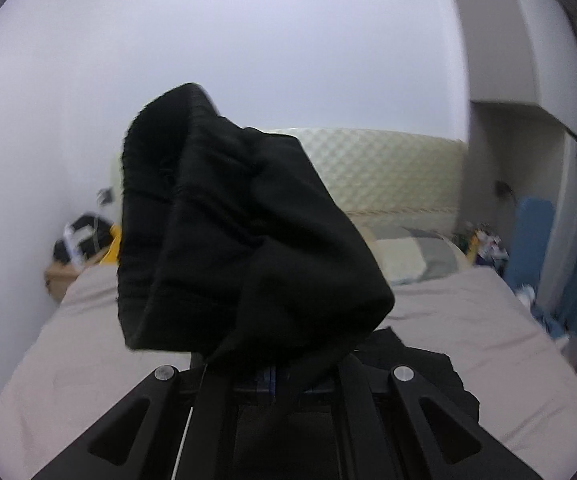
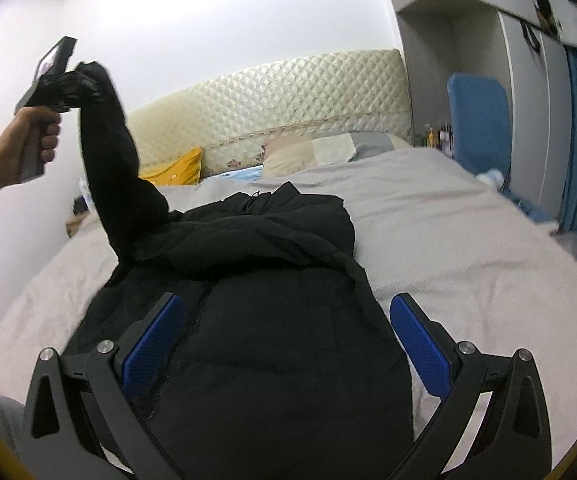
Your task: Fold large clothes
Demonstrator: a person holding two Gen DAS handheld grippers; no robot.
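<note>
My left hand-held gripper [image 2: 73,80] is raised w/ jaws clamped on the cuff end of the black jacket's sleeve [image 2: 108,152]. In left wrist view the ribbed knit cuff [image 1: 192,152] bunches up right in front of the jaws, soft matte fabric, tube-shaped, blocking most of the view. Left hand [image 2: 34,140] wraps the grip.

Right hand-held gripper [image 2: 286,326] is wide open, holding nothing; blue textured pads [image 2: 418,344] sit either side of the jacket body, above it; contact can't tell.

Black jacket [image 2: 272,320]: puffy, quilted-looking, matte, lying flat on the bed directly under/ahead of the right gripper, collar end pointing away from it. Sleeve rises from the jacket's left shoulder area up to the left gripper, hanging in a limp curve.

Bed [image 2: 468,248] has a grey-beige sheet, slightly wrinkled. Beyond the jacket: patchwork pillow [image 2: 328,150], yellow cushion [image 2: 176,170] to its left, cream diamond-quilted headboard [image 2: 288,96] behind. Blue chair back [image 2: 480,120] far right of the right gripper.
</note>
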